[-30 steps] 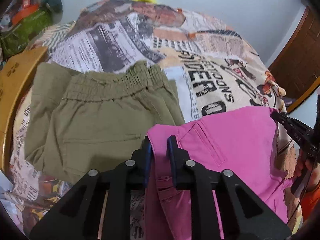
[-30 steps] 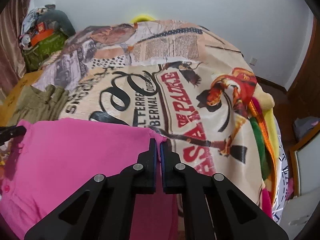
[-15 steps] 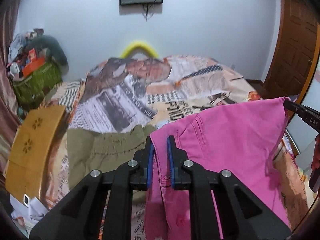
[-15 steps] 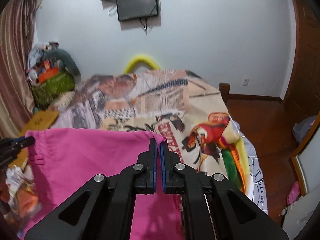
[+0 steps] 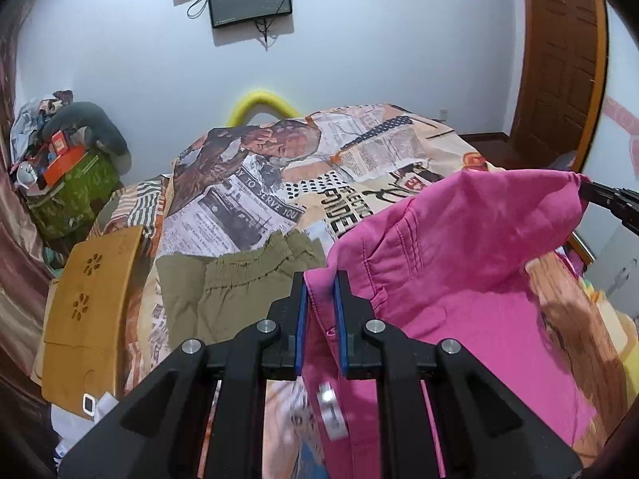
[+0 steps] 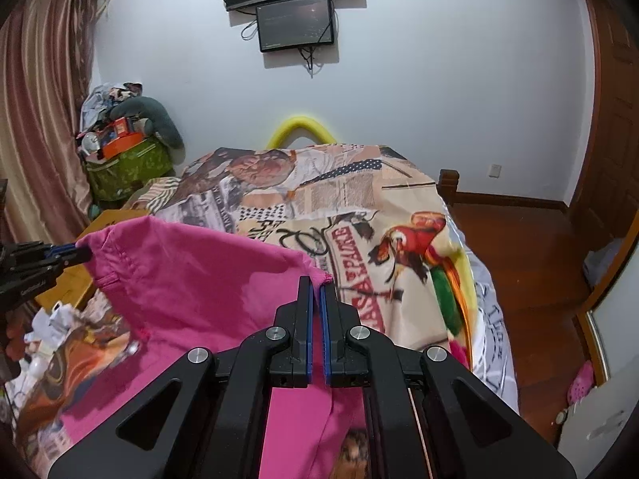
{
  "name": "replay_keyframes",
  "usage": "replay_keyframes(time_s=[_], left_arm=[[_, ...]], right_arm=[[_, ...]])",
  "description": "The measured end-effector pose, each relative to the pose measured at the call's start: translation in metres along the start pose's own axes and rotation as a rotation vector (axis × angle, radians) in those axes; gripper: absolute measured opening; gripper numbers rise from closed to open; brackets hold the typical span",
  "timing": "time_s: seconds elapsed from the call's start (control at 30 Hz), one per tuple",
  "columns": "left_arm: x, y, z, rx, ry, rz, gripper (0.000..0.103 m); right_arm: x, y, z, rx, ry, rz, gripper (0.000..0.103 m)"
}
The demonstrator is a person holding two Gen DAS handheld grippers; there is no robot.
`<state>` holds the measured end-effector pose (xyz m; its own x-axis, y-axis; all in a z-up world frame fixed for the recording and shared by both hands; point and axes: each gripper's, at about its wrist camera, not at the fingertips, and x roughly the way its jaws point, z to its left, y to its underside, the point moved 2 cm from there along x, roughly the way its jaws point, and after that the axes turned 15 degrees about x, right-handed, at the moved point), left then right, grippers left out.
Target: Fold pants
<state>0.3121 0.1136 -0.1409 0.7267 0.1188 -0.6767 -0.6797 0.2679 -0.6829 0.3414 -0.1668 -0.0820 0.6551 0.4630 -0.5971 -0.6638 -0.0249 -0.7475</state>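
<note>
While the left claw [image 5: 319, 291] pinches one waistband corner, the pink pants [image 5: 459, 259] hang stretched above the bed [image 5: 259, 183] across to the right claw [image 6: 318, 299], clamped on the other corner.

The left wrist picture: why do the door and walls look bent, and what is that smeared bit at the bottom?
Left wrist view: the fisheye lens bows the brown wooden door and darkens the corners; the small silvery blur beneath the bright pink cotton pants is motion-smeared, not identifiable. Right wrist view: same bending at the striped brown curtain; the pants' shadow falls on the bedspread.
</note>
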Motion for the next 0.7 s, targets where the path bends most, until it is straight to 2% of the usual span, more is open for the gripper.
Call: replay_keyframes(time_s=[0.3,0.5,0.7], left_arm=[[-0.027,0.049,-0.019,0.029,0.027,0.061,0.013],[-0.036,0.086,-0.029,-0.019,0.061,0.123,0.013],[-0.035,0.122,-0.045,-0.03,0.102,0.199,0.013]], right_arm=[[-0.034,0.048,0.005,-0.061,-0.016,0.054,0.003],[-0.044,0.095,-0.007,0.026,-0.036,0.137,0.003],[-0.049,0.144,-0.013,0.092,-0.016,0.226,0.003]])
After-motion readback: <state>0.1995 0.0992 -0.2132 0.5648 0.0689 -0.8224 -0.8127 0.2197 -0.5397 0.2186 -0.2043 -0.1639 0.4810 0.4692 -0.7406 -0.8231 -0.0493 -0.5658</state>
